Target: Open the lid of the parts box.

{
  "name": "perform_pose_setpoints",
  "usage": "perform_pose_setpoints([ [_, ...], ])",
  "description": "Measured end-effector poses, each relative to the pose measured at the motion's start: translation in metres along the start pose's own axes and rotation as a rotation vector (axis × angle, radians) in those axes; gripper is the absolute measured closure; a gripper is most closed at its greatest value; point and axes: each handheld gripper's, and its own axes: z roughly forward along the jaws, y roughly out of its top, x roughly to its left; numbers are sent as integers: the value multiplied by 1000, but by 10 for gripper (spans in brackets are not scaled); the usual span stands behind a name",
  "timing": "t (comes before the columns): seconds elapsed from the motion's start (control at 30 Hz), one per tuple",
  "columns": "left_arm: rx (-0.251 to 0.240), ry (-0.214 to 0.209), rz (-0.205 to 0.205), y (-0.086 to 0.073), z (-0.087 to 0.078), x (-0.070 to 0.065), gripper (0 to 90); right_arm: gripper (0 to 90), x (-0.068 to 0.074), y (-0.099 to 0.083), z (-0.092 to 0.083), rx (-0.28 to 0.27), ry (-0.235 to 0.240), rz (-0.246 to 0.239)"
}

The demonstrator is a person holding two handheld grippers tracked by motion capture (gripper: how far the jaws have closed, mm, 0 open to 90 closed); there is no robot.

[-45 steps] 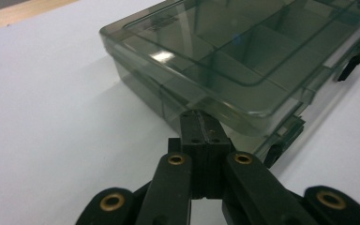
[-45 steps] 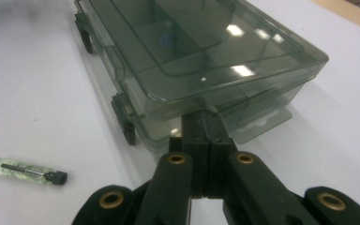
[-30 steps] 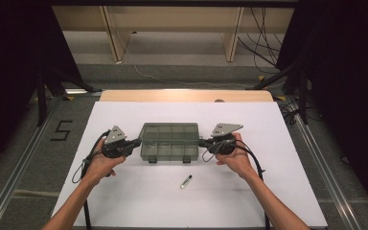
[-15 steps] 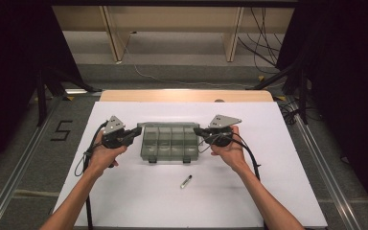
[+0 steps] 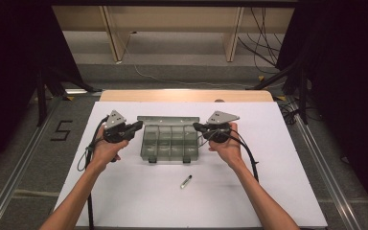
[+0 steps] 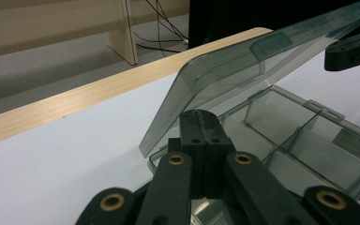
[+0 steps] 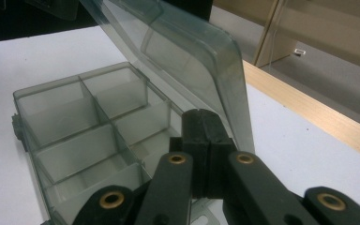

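High view — box (image 5: pixel 170 143) lid (image 5: pixel 168 120) raised btwn both shut claws.

You can read one sign: a black numeral "5" (image 5: pixel 63 130) marked on the grey floor, just off the desk's (image 5: pixel 268 191) left edge.

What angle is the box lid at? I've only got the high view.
Observer: In the left gripper view the lid slants up over the box, roughly half open.
Operator: Jaws gripping it?
Observer: No. The left gripper is shut with nothing between its pads, tips under the lid's corner; I can't tell if they touch.
Operator: Right side?
Observer: In the right gripper view the right gripper is shut too, at the lid's other corner.
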Motion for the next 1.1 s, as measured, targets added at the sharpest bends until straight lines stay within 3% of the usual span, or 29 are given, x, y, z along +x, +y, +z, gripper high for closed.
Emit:
perform_pose_setpoints([
  [0.43, 0, -5, 6, 1, -1, -1, 896, 855, -3, 0, -12, 34, 50, 16],
  [0.53, -5, -5, -1, 1, -2, 0, 897, 752, -6, 1, -18, 46, 53, 33],
  [0.6, -3, -3, -5, 1, -2, 0, 896, 620, -8, 1, -19, 35, 31, 47],
  [0.63, -3, -3, -5, 1, -2, 0, 896, 620, -8, 1, -19, 35, 31, 47],
  [0.67, -3, -4, -5, 1, -2, 0, 896, 485, -12, 2, -19, 31, -1, 53],
  [0.7, -3, -4, -5, 1, -2, 0, 896, 485, -12, 2, -19, 31, -1, 53],
  [0.73, -3, -7, -4, 1, -2, 0, 896, 375, -16, 2, -16, 20, -8, 75],
  [0.83, -1, -3, -3, 1, -2, 0, 896, 271, -20, 1, -11, 22, -17, 72],
  [0.97, -2, -3, -3, 1, -2, 0, 896, 256, -24, 2, -4, 15, -16, 53],
  [1.1, -2, -4, -6, 0, -2, 1, 896, 313, -23, 4, 2, 28, 2, 42],
])
